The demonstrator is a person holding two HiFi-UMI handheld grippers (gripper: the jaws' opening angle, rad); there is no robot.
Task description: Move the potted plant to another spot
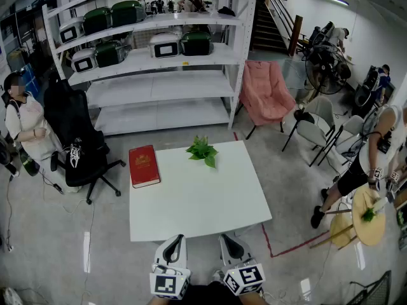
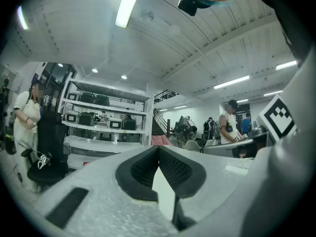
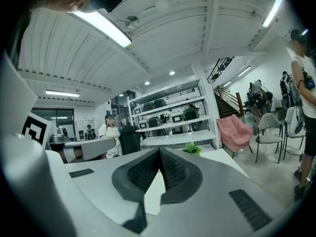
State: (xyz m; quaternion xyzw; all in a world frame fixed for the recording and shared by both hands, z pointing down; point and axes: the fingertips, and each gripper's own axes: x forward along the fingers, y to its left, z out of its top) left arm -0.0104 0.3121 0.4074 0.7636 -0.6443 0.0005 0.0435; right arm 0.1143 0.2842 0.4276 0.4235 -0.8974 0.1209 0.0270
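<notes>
Potted plant: a small green potted plant (image 1: 202,150) stands at the worktop's (image 1: 203,202) far edge, right of centre, apart from the red book (image 1: 144,165).
Bearing: straight ahead of the left gripper (image 1: 177,237) and right gripper (image 1: 227,237), which hang over the near edge; the right looks slightly nearer.
Fingers: both pairs of fingers (image 3: 174,171) are pressed together and hold nothing.
Materials: soft leaves; smooth white worktop; ribbed black pads.

Workshop-type lab, white metal shelving (image 1: 159,84) w/ equip. cases (image 1: 197,42), concrete floor (image 1: 63,234), staircase (image 1: 270,24), standing fan (image 1: 325,62)
</notes>
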